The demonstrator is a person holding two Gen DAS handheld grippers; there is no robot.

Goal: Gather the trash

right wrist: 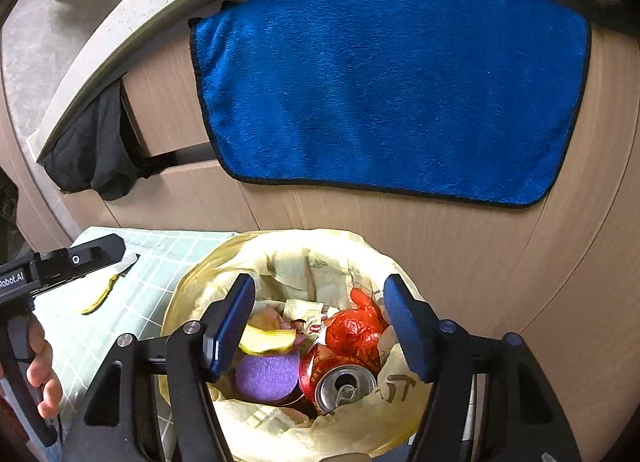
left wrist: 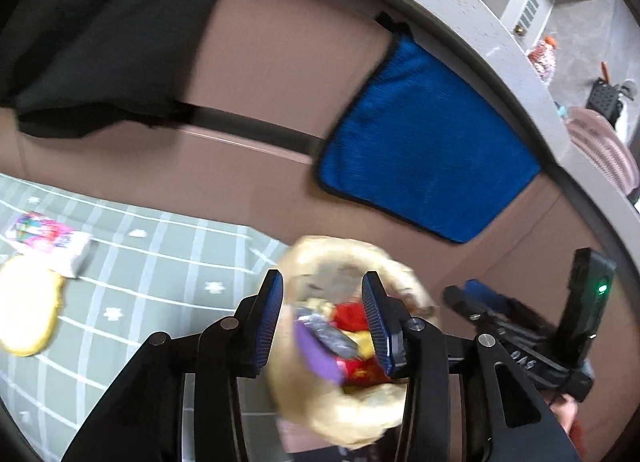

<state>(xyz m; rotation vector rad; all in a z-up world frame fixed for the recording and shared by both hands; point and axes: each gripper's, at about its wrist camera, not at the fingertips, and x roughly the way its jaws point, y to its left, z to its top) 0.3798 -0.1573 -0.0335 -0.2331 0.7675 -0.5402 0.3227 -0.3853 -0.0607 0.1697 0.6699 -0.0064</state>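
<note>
A bin lined with a pale yellow bag (right wrist: 280,254) stands below a cabinet front. It holds a red drinks can (right wrist: 340,382), a purple sponge (right wrist: 266,376), a red plastic bag (right wrist: 354,328) and yellow wrappers (right wrist: 266,340). My right gripper (right wrist: 320,326) is open and empty above the bin mouth. My left gripper (left wrist: 322,326) is open and empty above the same bin (left wrist: 340,258), blurred by motion. A colourful packet (left wrist: 48,240) and a yellow round piece (left wrist: 26,306) lie on the green checked mat (left wrist: 160,262) at the left.
A blue towel (right wrist: 392,85) and a black cloth (right wrist: 92,149) hang over the wooden cabinet front (right wrist: 560,262) under a grey counter edge. The other gripper's body (right wrist: 60,262) and a hand show at the left of the right wrist view.
</note>
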